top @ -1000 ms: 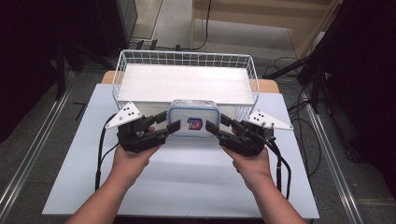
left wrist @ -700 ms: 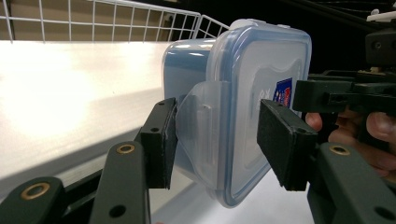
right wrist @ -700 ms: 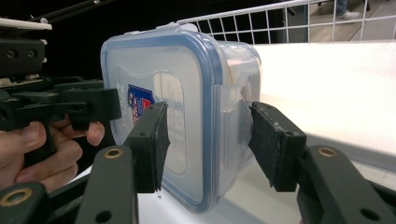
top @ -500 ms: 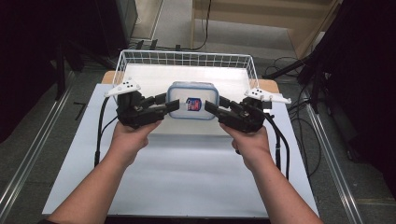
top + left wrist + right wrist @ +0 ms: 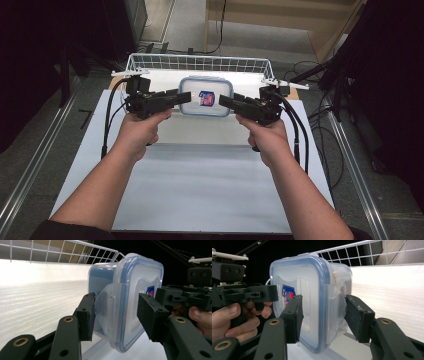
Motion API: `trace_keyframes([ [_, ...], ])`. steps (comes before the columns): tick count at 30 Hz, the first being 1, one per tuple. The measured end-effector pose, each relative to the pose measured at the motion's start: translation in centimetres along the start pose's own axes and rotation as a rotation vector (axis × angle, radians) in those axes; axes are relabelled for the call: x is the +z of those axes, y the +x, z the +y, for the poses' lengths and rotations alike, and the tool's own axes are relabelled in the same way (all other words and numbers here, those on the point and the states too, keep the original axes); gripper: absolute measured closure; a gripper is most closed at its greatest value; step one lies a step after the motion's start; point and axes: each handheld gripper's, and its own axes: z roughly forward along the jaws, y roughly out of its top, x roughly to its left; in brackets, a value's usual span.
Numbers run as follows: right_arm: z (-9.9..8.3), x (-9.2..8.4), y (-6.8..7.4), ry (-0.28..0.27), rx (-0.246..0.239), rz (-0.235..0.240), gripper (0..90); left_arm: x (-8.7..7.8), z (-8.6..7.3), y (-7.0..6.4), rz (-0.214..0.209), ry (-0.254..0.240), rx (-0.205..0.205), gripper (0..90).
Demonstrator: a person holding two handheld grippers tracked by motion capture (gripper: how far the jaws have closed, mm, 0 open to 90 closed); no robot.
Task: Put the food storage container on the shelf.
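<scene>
Left gripper (image 5: pixel 184 98) and right gripper (image 5: pixel 226 101) each clamp opposite ends of lidded container (image 5: pixel 206 95), held above wire basket (image 5: pixel 200 63) near rim. Step judged: carry to basket. Next: lower level inside.

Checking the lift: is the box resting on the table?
No: the box hangs between both grippers over the wire basket.

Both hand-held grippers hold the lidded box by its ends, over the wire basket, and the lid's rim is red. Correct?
Not quite: the box lid's rim is blue, as the right gripper view shows. Both hand-held grippers, left and right, do hold its ends over the basket.
</scene>
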Motion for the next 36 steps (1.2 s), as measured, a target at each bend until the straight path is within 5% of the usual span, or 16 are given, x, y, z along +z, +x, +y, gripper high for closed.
trace_keyframes([
  [9, 1.1, 0.9, -1.1, 0.047, 0.072, 0.007, 51.1, 0.6, 0.7, 1.0, -0.011, 0.035, -0.096, 51.3],
  [11, 1.4, 1.0, -1.4, 0.055, 0.091, 0.013, 51.2, 0.7, 0.9, 1.6, -0.035, 0.040, -0.143, 52.4],
  [23, 2.3, 1.5, -2.7, 0.107, 0.210, 0.042, 51.3, 1.3, 2.0, 1.6, -0.009, 0.069, -0.197, 53.6],
  [36, 2.7, 1.7, -3.5, 0.125, 0.272, 0.057, 52.3, 1.5, 2.5, 2.0, 0.000, 0.099, -0.285, 53.4],
])
